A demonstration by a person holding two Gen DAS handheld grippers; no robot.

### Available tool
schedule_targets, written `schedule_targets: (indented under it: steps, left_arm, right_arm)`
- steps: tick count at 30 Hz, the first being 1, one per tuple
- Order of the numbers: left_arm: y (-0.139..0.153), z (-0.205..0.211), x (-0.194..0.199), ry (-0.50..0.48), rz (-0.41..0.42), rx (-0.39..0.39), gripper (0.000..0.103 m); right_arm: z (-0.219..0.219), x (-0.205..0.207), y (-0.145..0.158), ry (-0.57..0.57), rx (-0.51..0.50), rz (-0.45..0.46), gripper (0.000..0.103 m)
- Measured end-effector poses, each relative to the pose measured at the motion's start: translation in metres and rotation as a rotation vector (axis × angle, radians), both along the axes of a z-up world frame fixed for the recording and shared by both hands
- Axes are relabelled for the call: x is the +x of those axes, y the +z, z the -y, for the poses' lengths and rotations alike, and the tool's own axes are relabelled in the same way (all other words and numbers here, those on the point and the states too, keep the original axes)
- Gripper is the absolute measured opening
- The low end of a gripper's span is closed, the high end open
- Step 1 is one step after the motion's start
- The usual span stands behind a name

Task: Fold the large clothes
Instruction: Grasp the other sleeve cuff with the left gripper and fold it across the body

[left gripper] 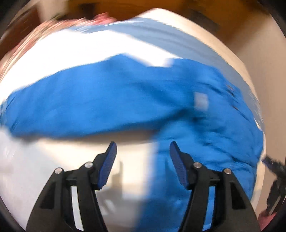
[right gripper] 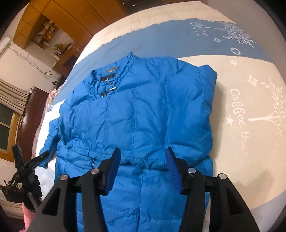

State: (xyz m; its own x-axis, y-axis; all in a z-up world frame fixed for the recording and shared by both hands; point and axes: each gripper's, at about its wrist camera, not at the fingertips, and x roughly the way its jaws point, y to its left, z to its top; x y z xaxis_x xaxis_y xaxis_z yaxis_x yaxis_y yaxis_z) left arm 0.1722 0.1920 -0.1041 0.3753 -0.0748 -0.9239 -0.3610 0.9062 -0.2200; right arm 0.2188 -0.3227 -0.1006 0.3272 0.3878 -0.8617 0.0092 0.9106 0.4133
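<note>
This is a room in someone's home, most likely a bedroom. A bed-like surface is spread with a cream and blue printed cover (right gripper: 250,100), wooden wall cabinets (right gripper: 59,16) hold cluttered open shelves (right gripper: 46,32), and a curtained window (right gripper: 7,114) sits beside a dark wooden door (right gripper: 34,114).

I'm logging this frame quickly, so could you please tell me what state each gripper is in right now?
Left gripper: open, holding nothing, over the blue jacket.
Right gripper: open, holding nothing, above the jacket's waist.
</note>
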Motion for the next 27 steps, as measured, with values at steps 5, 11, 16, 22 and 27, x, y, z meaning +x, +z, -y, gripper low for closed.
schedule_targets:
  steps: [5,11,16,22,27]
  left_arm:
    - [-0.018,-0.119,-0.067,0.346,-0.006,-0.108,0.061]
    - [-0.049,-0.213,-0.106,0.649,0.058,-0.264,0.059]
    - [-0.067,-0.236,-0.102,0.742,0.136,-0.335,0.059]
    - [-0.063,-0.251,-0.081,0.772,0.16,-0.331,0.034]
    - [-0.082,-0.255,-0.084,0.819,0.197,-0.4,0.016]
  right_arm:
    - [-0.008,0.0,-0.011,0.011,-0.041,-0.019,0.053]
    - [-0.014,0.008,-0.024,0.003,-0.077,-0.036,0.053]
    - [-0.013,0.013,-0.034,-0.012,-0.074,-0.052,0.053]
    - [-0.013,0.014,-0.036,-0.01,-0.082,-0.057,0.053]
    - [-0.012,0.018,-0.047,-0.027,-0.077,-0.076,0.053]
